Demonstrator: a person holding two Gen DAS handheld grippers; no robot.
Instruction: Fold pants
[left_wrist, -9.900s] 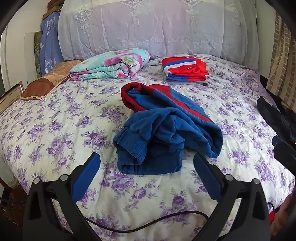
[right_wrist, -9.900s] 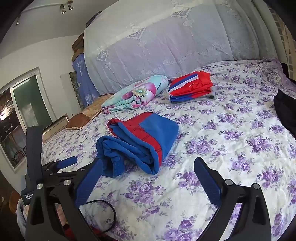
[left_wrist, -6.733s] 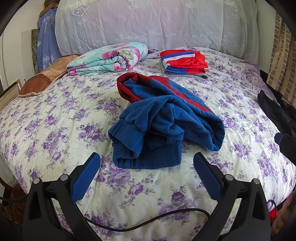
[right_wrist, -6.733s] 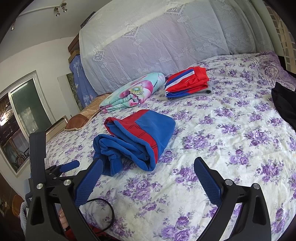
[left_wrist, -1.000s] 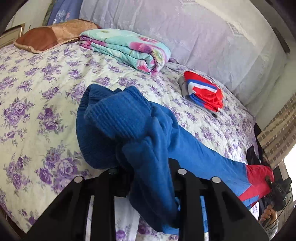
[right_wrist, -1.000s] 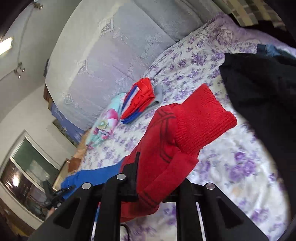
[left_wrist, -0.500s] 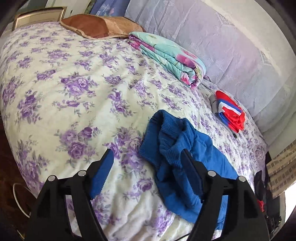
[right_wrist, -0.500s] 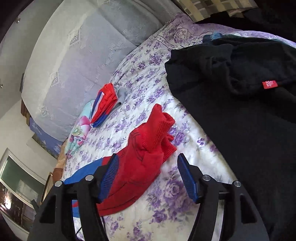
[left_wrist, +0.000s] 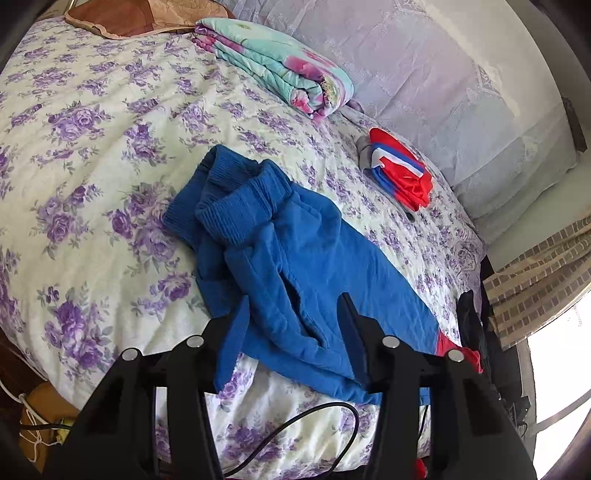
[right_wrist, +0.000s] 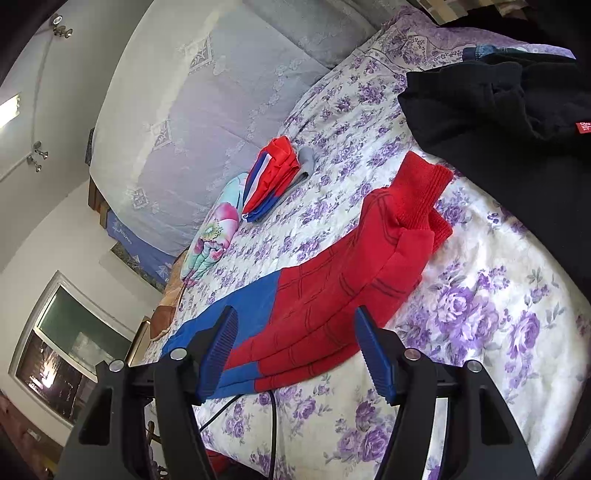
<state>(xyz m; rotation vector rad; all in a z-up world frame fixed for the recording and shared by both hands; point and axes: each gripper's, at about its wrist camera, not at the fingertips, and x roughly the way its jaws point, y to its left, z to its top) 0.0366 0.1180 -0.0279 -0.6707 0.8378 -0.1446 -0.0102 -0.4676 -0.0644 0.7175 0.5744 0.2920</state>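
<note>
The blue and red pants (left_wrist: 295, 254) lie stretched out along the front of the floral bed. In the left wrist view their blue ribbed end (left_wrist: 236, 206) is bunched at the far side, and my left gripper (left_wrist: 293, 332) is open just over the blue fabric, holding nothing. In the right wrist view the red part of the pants (right_wrist: 351, 273) with its ribbed cuffs (right_wrist: 424, 195) lies flat. My right gripper (right_wrist: 295, 354) is open, its fingers to either side of the red fabric's near edge, holding nothing.
A folded red, white and blue garment (left_wrist: 402, 173) and a folded floral blanket (left_wrist: 273, 62) lie near the headboard. A black garment (right_wrist: 517, 129) lies on the bed right of the red cuffs. A brown cushion (left_wrist: 122, 18) sits at the far left. A cable (left_wrist: 295, 435) hangs at the bed's front edge.
Both grippers opened and let go of the pants, which now lie stretched out on the bed. Both grippers have since moved in closer over the fabric.
</note>
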